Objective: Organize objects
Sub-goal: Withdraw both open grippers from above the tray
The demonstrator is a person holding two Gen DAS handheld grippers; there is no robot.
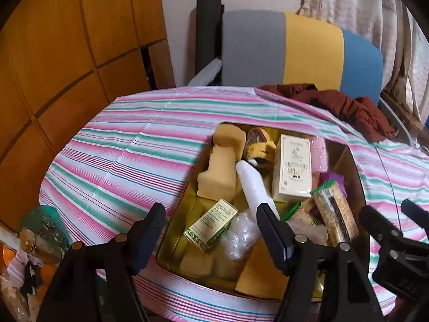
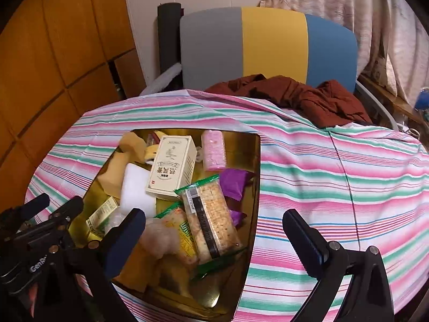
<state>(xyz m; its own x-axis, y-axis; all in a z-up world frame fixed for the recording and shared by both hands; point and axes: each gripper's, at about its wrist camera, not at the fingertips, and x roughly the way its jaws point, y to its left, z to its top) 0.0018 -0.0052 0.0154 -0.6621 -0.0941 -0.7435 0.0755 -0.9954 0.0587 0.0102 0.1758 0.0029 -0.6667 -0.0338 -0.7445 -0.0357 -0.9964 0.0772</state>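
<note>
Both grippers hover over the gold box (image 2: 252, 161) on the striped bench (image 2: 335, 177). Right gripper (image 2: 214, 230) has jaws wide, nothing between them; the cracker pack (image 2: 211, 220) lies in the box just below. Left gripper (image 1: 211, 225) jaws fairly wide, empty (above the small green carton (image 1: 211, 224)). Next pick probably wants a straight descent, clear of the box wall.

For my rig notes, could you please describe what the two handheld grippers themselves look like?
Both look alike. The left gripper has a black plastic frame with round silver pins at its joints, and two fingers faced with ribbed dark blue pads. The right gripper has the same build. In the right wrist view, white lettering starting "Gen" shows on the left gripper's black body. No cables or sleeves show.
</note>
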